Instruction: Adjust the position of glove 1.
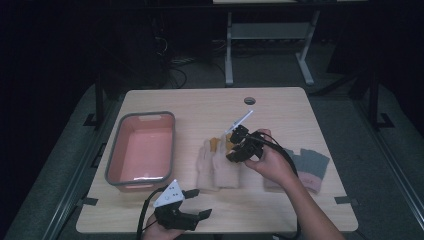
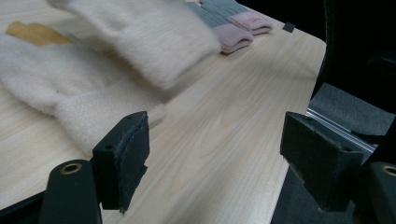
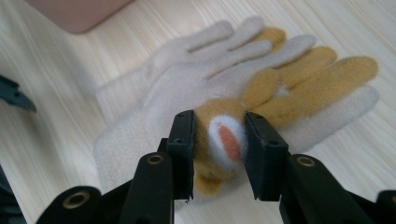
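Status: right gripper (image 3: 219,149) clenched on the cream/mustard glove (image 3: 224,140), pinched at a fold mid-table beside its cream mate (image 1: 206,167). Left gripper (image 2: 215,158) released, nothing btwn pads, near front edge. Pink bin (image 1: 120,145) holds no gloves; grey/pink pair (image 1: 310,167) untouched. Est. early stage.

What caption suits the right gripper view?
Right gripper pinching a cream-and-yellow glove above the table.
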Demonstrator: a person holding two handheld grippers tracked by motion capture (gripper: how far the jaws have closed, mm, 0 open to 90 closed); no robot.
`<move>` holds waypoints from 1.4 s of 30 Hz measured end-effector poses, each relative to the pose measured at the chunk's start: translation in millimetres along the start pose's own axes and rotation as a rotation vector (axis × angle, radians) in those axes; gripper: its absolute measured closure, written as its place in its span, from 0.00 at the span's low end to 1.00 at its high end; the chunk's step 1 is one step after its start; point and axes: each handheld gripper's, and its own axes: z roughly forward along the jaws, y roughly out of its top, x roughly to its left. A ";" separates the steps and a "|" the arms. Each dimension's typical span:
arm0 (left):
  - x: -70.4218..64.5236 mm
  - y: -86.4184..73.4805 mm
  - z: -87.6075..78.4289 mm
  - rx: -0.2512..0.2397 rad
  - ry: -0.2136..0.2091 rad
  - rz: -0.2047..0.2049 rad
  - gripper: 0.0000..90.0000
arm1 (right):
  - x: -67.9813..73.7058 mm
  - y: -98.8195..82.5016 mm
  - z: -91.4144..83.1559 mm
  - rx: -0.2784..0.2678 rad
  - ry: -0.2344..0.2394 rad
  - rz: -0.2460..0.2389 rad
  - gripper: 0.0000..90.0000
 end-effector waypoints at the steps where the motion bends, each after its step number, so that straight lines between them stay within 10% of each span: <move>1: -0.2 -0.1 -1.0 -0.004 0.001 -0.004 0.27 | 1.3 3.3 2.4 0.000 0.004 -0.002 0.73; 17: 1.3 0.2 -4.0 -0.010 0.006 -0.006 0.27 | 14.5 38.1 33.6 0.028 0.047 -0.009 0.73; 42: 1.6 0.2 -4.4 -0.006 0.009 0.002 0.27 | 6.2 29.6 66.8 0.070 0.068 0.036 0.57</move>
